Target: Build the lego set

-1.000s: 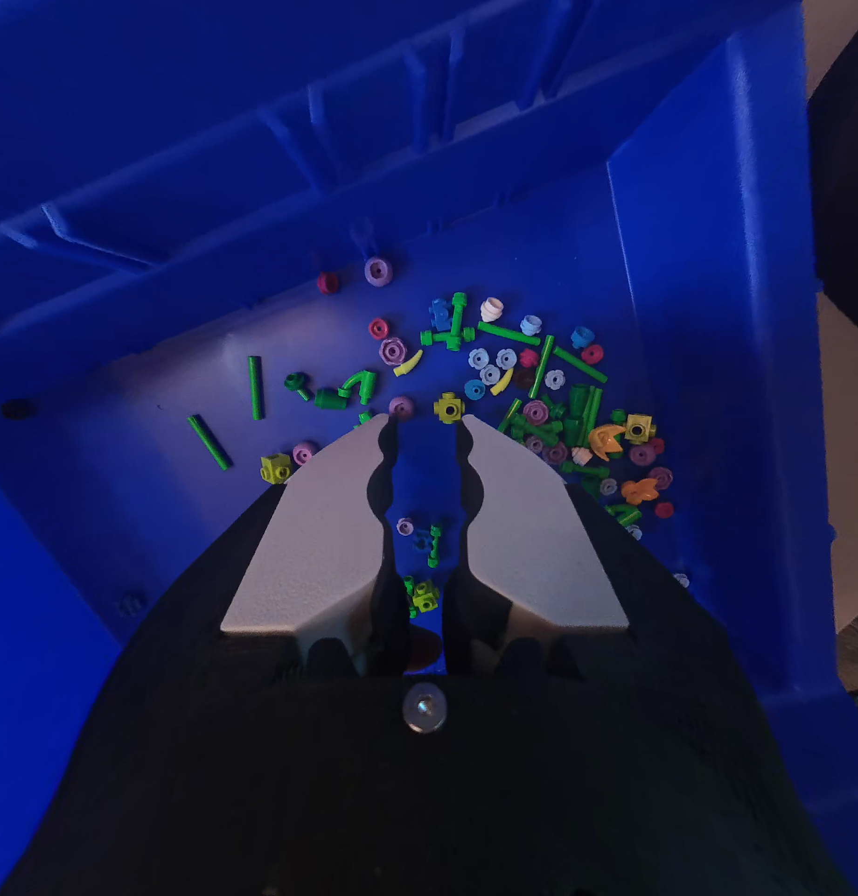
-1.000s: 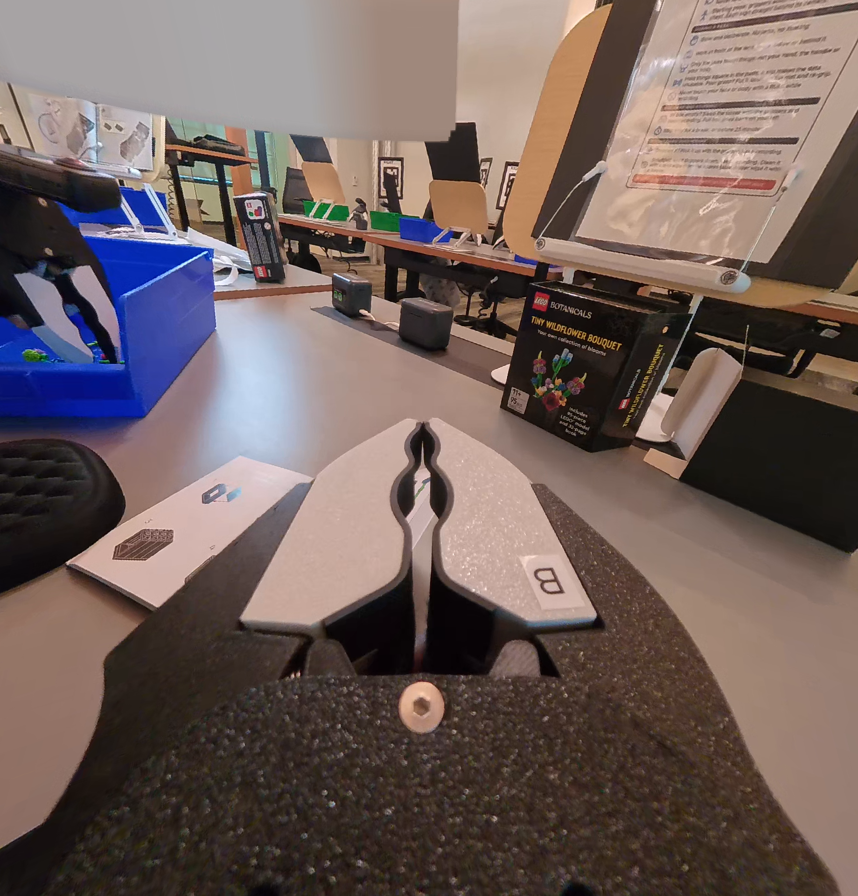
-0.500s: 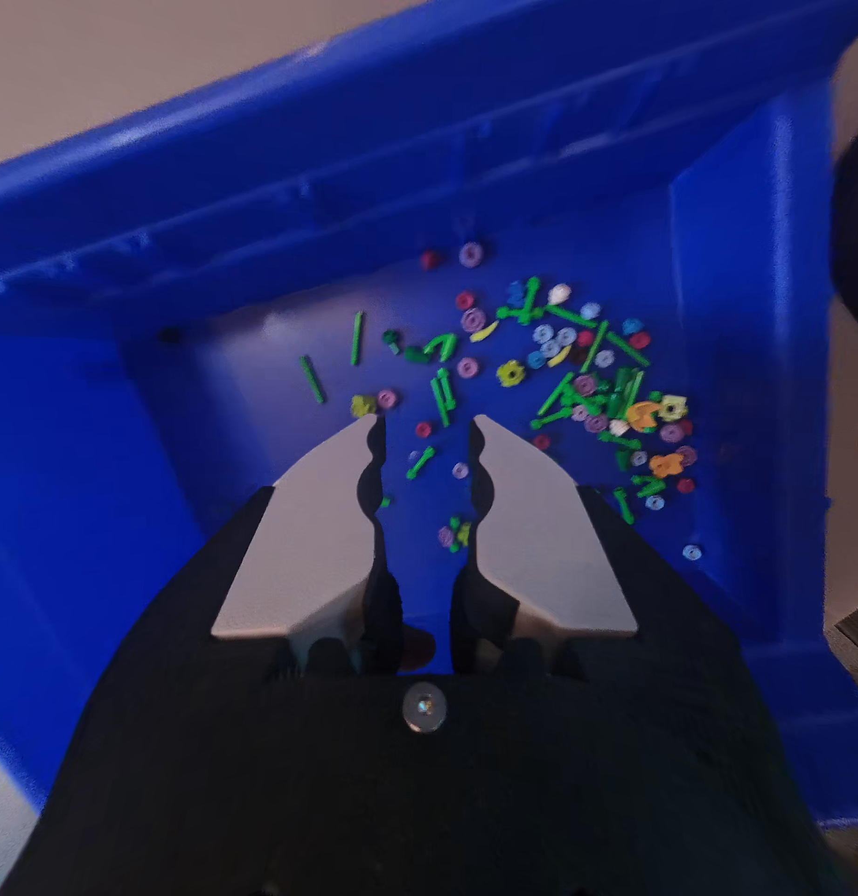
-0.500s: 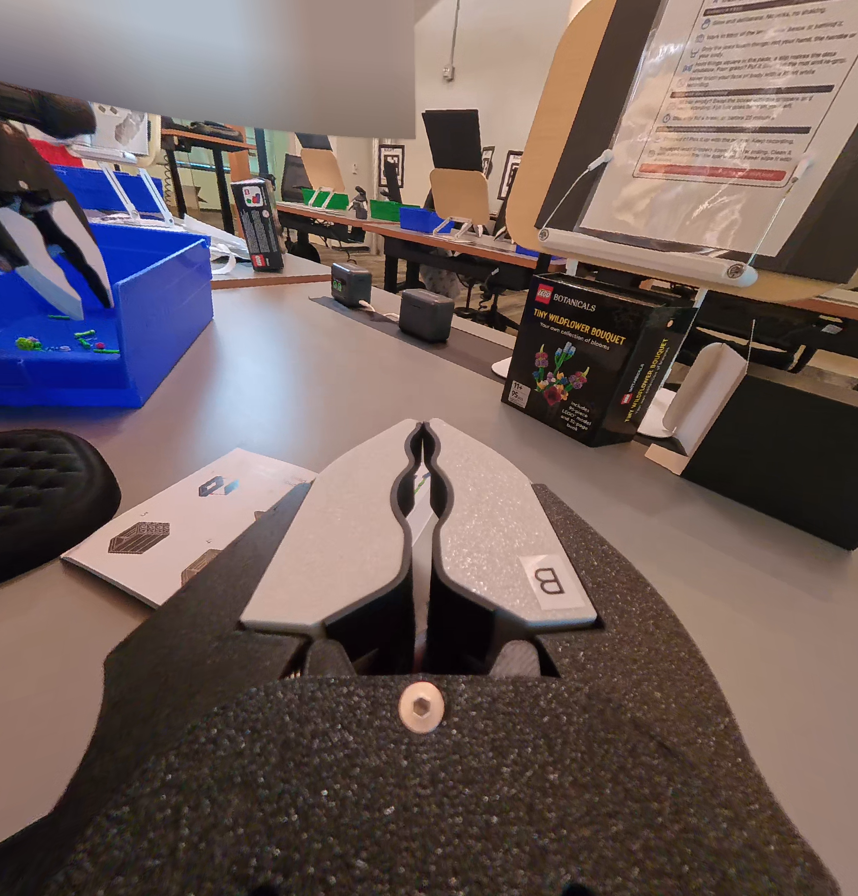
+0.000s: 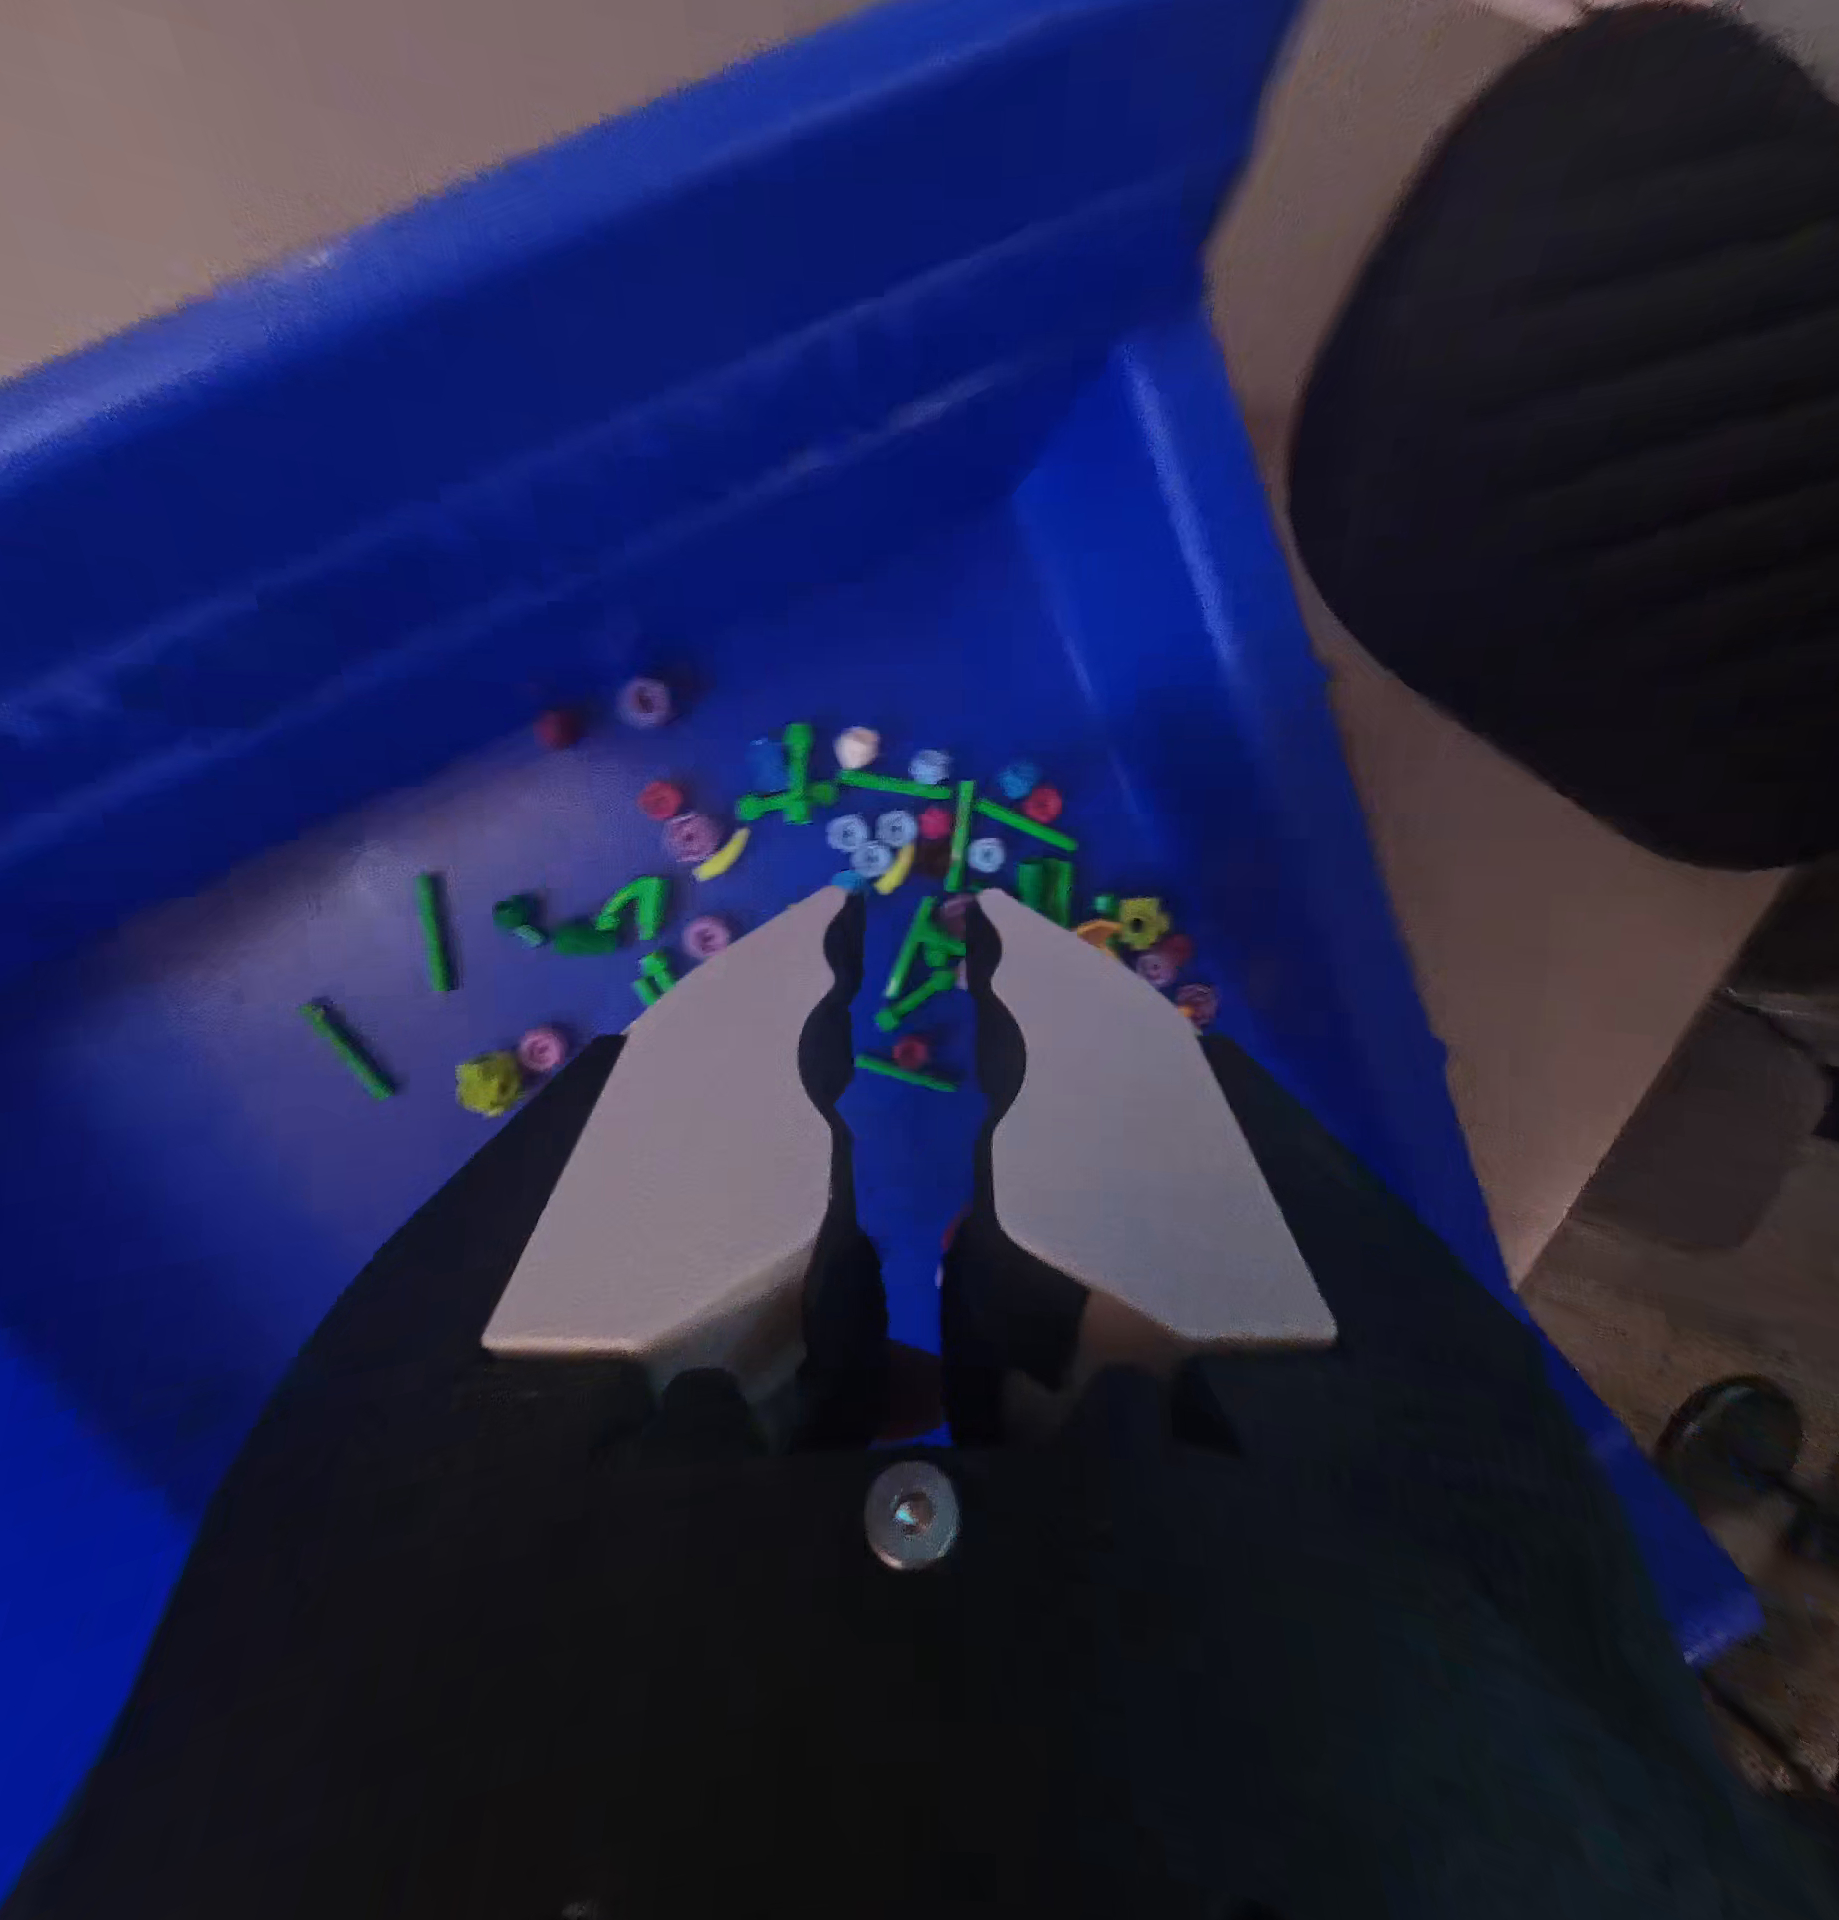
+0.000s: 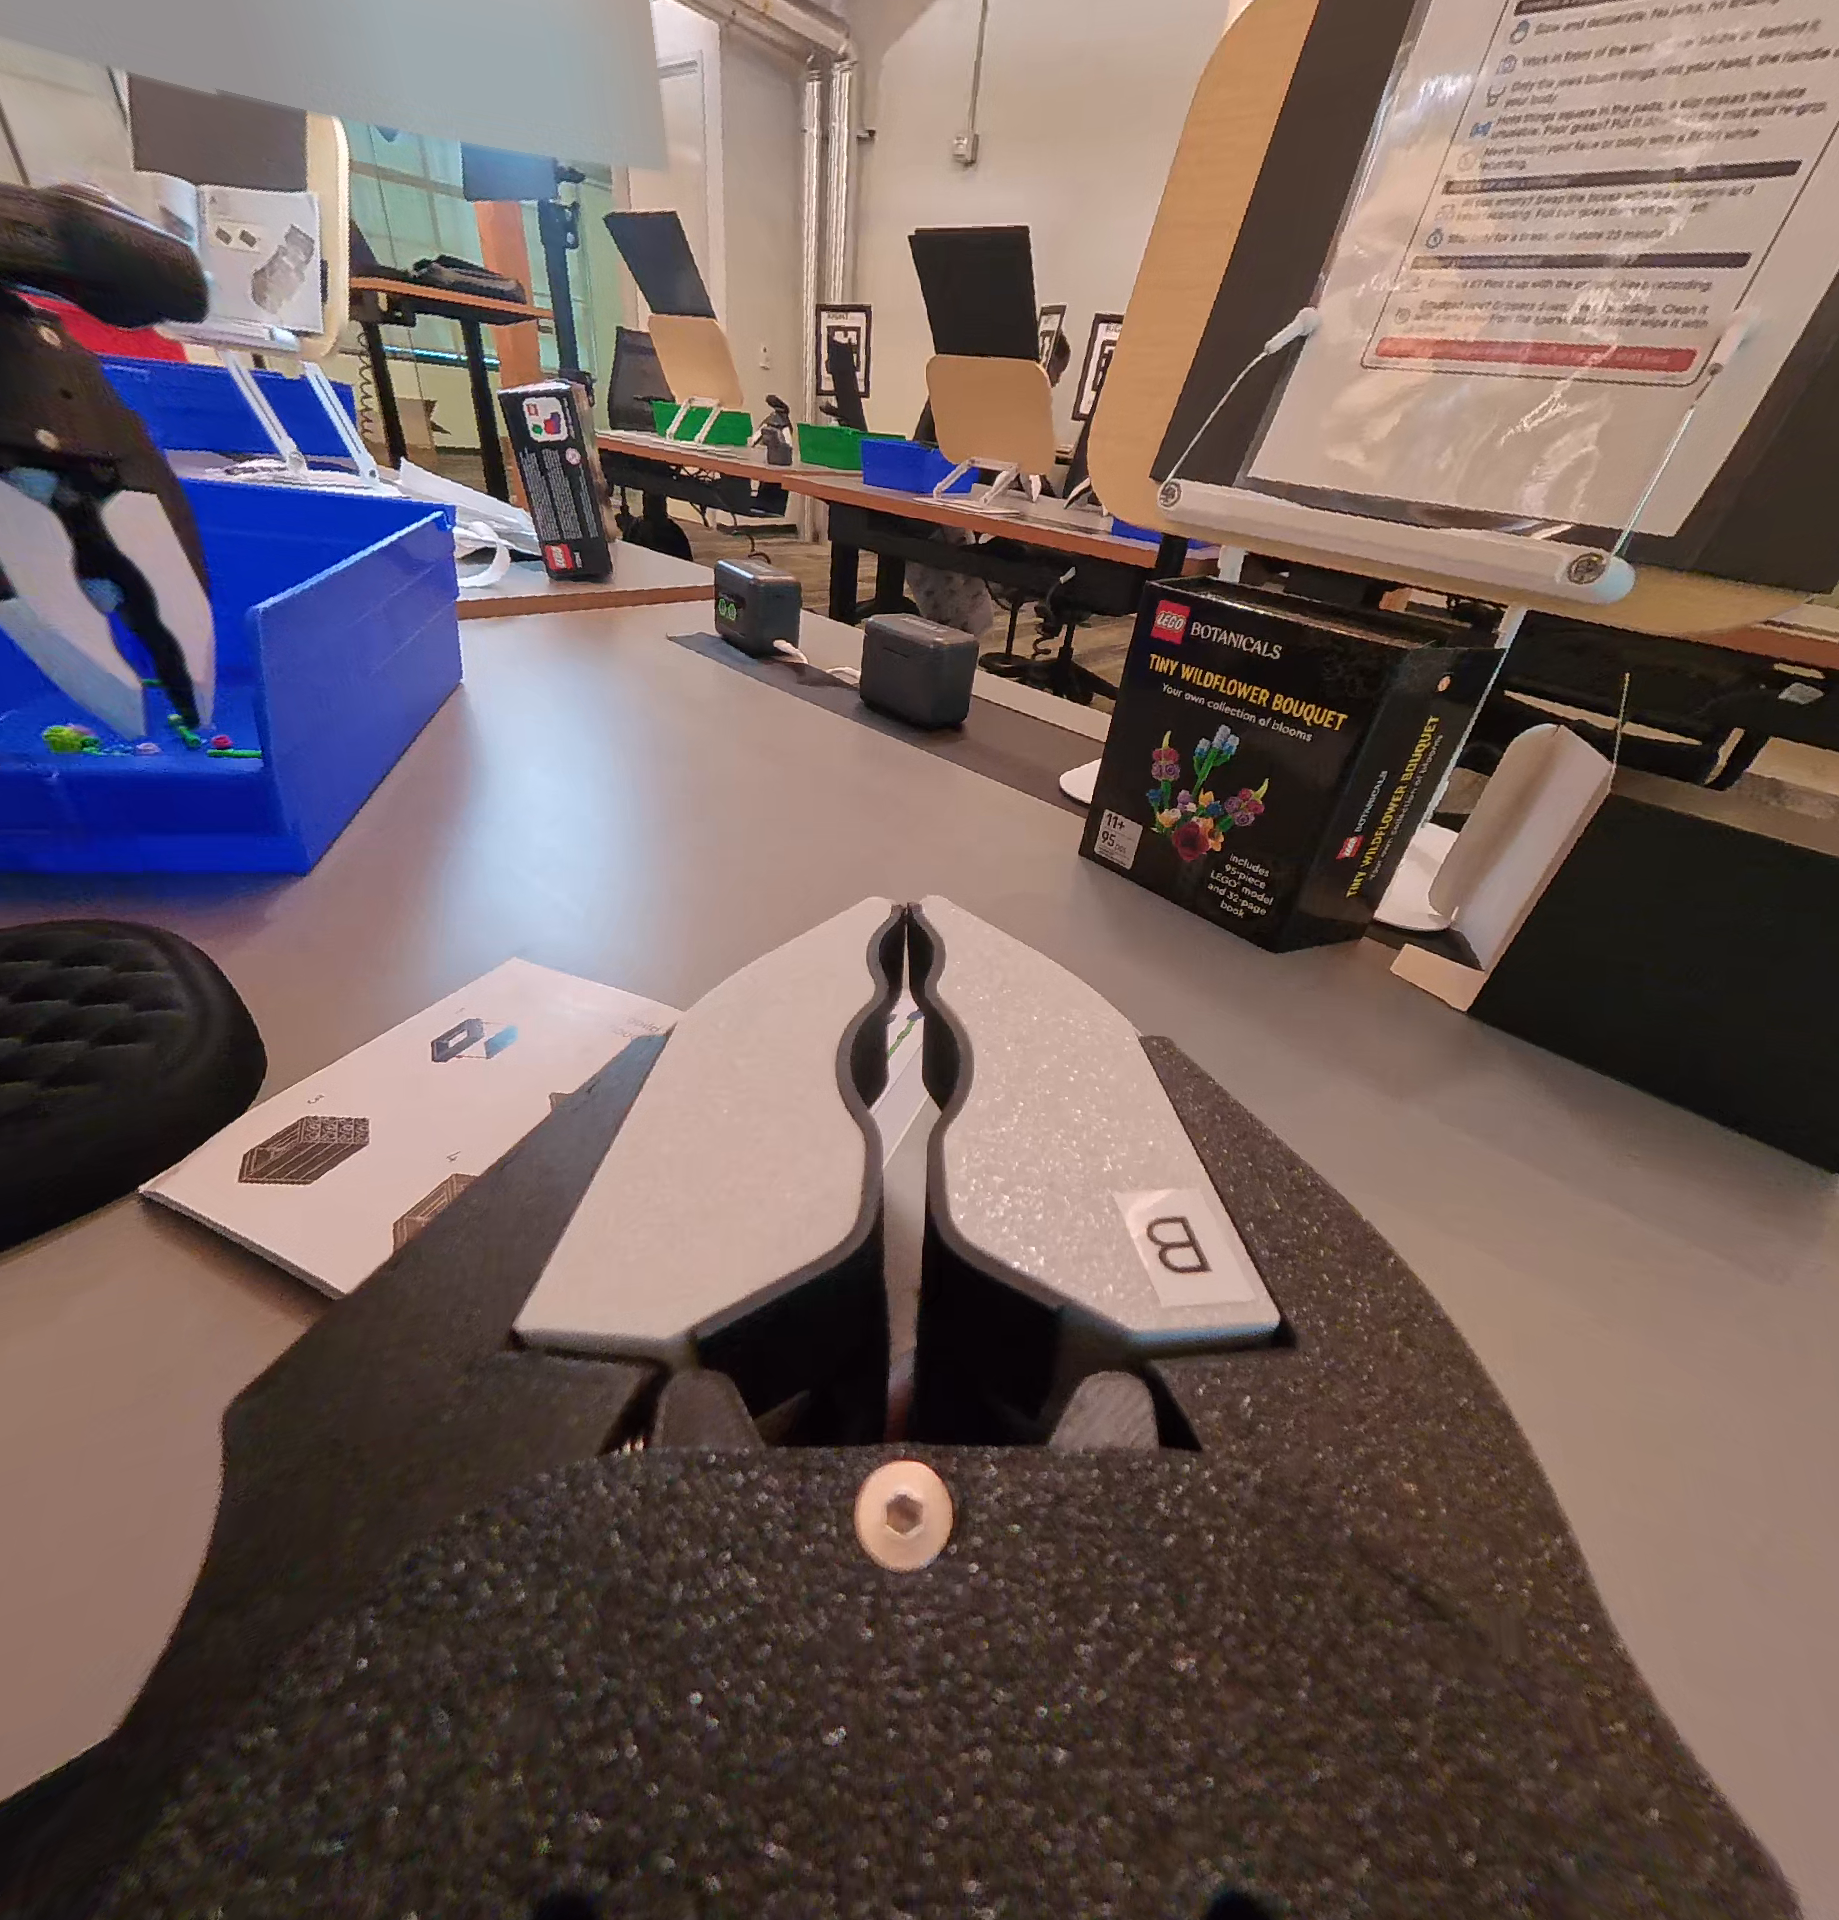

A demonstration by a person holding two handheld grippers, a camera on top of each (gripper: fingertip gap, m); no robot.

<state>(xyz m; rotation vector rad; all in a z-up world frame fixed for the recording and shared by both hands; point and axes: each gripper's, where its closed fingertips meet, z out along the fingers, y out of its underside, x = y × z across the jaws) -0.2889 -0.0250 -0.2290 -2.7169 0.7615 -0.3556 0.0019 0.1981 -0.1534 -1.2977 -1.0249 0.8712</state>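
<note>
Several small loose lego pieces [image 5: 894, 828], green stems and round flower parts in purple, red, blue, yellow and orange, lie on the floor of a blue bin [image 5: 582, 416]. My left gripper [image 5: 913, 902] is open and empty and points down into the bin. Its tips are just above the pile, with green stem pieces [image 5: 920, 971] showing between the fingers. In the right wrist view the left gripper [image 6: 162, 722] hangs inside the blue bin [image 6: 354, 665]. My right gripper [image 6: 907, 912] is shut and hovers low over the grey table [image 6: 686, 790].
A white instruction booklet [image 6: 375, 1122] lies under the right gripper. A black padded rest [image 6: 73, 1060] sits left of it and beside the bin [image 5: 1621, 416]. The black set box [image 6: 1258, 769] and a document stand [image 6: 1517, 312] are at the right.
The left gripper rose out of the bin, then came down again further right, over the dense pile. Its jaws stayed open. The right gripper stayed shut and hardly moved.
</note>
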